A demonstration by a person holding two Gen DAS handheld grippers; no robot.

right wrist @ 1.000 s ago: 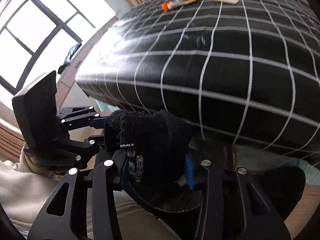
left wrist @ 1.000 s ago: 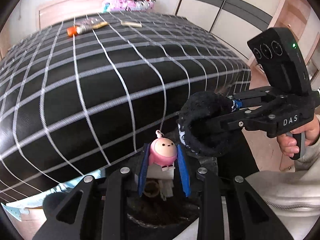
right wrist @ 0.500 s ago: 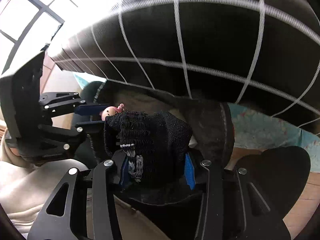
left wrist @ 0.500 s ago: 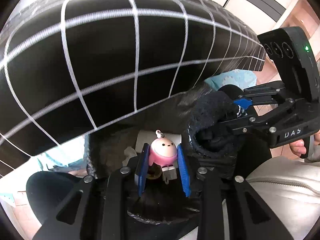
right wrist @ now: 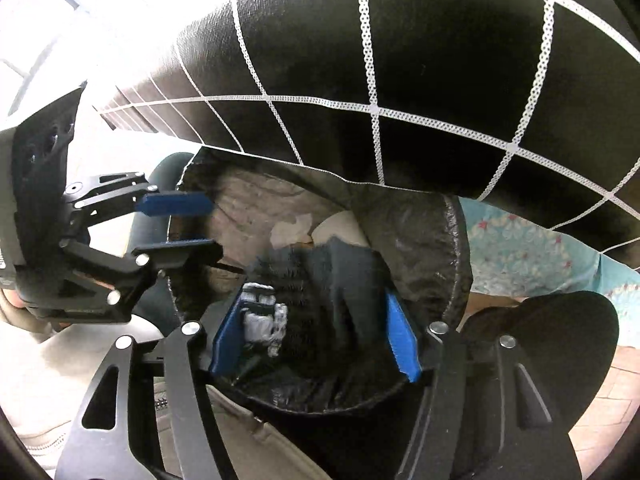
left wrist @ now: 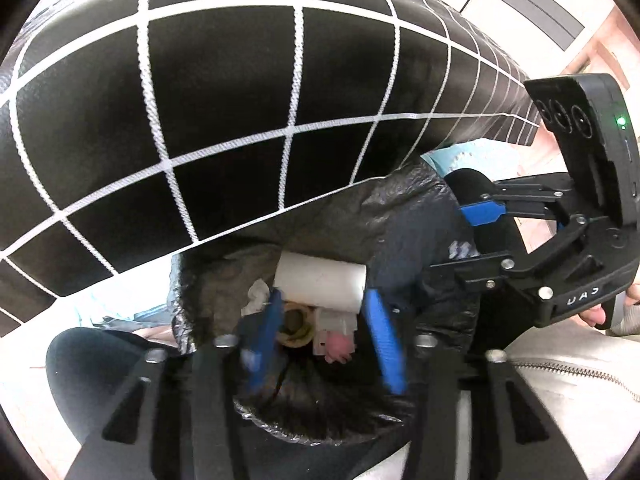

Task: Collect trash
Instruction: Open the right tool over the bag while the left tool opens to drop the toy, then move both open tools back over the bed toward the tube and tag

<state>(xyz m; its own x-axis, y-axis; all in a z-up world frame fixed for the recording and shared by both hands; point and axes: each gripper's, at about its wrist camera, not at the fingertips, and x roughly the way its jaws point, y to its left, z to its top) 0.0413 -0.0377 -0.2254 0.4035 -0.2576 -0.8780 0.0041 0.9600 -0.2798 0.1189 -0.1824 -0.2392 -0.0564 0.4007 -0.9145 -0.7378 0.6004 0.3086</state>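
Left wrist view looks steeply down into a black bin bag point(left wrist: 404, 216) whose mouth gapes just below the edge of a bed covered in a black quilt with a white grid point(left wrist: 224, 92). My left hand-held gripper point(left wrist: 324, 332) has just been opening; its blue fingers point(left wrist: 380, 340) now stand spread, and the small pink toy figure point(left wrist: 338, 350) sits loose between them, touching neither pad, down among the rubbish in the bag. Beside it lie a white roll point(left wrist: 320, 284), a crumpled scrap of white paper point(left wrist: 258, 294) and a yellowish ring-shaped thing point(left wrist: 296, 326). At the right, my right hand-held gripper point(left wrist: 476, 236) reaches over the bag's rim. Right wrist view shows that hand-held gripper point(right wrist: 316, 332) has also just been opening: its blue fingers point(right wrist: 402, 340) are spread, and the black knitted sock point(right wrist: 320, 292), with a grey and white patch near the left finger, lies between them inside the bag point(right wrist: 424, 232); motion blur keeps me from telling whether a pad touches it. The left hand-held gripper point(right wrist: 180, 224) shows at the far left of this view, spread over the bag's rim. A pale blue patterned cloth point(right wrist: 520, 248) lies to the right, under the bed's edge.
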